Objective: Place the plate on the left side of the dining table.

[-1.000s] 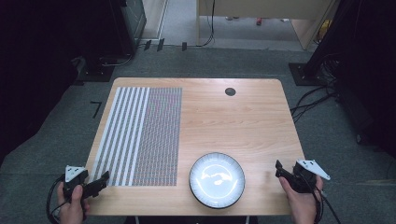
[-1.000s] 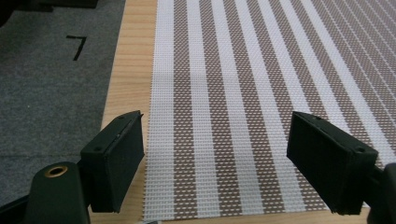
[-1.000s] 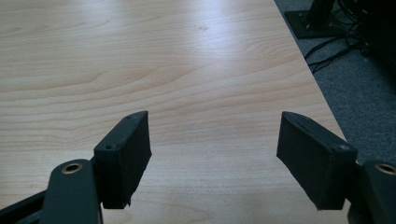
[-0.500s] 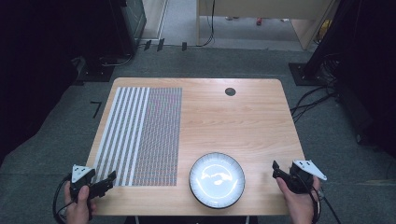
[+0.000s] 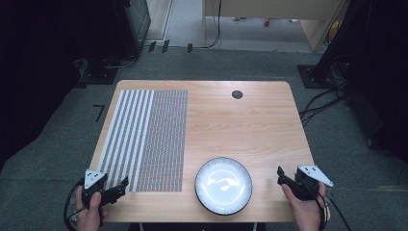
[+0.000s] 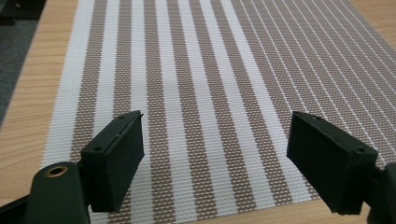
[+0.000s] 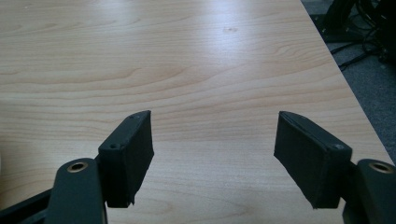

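Two grippers idle, jaws apart: left gripper (image 5: 114,191) over striped mat's (image 5: 149,134) near edge | right gripper (image 5: 285,178) beside plate (image 5: 223,185) | step: pre-grasp, likely | next: close on a target

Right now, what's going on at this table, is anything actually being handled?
Not yet. A person holds a pair of tongs in each hand at the near edge of the wooden table. The left tongs hang open over the near end of the striped placemat; the right tongs are open over bare wood. Between them sits a dark-rimmed plate, untouched. Neither pair grips anything.
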Available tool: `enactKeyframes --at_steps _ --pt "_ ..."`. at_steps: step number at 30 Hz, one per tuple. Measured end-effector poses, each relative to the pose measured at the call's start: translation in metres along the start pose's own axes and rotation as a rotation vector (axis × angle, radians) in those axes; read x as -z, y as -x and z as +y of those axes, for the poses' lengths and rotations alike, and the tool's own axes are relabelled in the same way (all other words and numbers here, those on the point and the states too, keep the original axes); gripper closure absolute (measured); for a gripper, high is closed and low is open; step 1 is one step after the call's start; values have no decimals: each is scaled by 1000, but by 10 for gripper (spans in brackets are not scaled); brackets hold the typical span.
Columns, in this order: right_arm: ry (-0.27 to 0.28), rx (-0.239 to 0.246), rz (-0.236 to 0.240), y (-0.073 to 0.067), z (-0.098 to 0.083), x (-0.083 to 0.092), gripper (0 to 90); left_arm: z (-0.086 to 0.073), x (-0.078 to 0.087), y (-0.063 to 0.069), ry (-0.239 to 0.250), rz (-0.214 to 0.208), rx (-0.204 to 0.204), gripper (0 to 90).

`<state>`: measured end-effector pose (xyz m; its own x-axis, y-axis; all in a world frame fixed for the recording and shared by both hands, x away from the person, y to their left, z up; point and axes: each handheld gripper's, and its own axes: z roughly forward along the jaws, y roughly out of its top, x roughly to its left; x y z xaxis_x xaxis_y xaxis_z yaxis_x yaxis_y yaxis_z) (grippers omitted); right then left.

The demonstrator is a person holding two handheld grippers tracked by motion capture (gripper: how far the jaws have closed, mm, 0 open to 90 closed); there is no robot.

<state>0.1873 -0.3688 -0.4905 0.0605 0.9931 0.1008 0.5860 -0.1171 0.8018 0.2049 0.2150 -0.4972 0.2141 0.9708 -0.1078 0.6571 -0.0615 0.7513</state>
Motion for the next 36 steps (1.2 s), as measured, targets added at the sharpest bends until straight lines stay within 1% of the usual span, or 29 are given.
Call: enactKeyframes --at_steps 6,15,36 --pt "-1 10 9 -5 0 1 284 0 -3 9 -3 -20 -5 189" --pt "-3 22 19 -10 -1 1 294 0 -4 21 -7 -45 -23 189" --pt "-5 40 51 -25 -3 1 326 1 -8 42 -13 -89 -47 189"
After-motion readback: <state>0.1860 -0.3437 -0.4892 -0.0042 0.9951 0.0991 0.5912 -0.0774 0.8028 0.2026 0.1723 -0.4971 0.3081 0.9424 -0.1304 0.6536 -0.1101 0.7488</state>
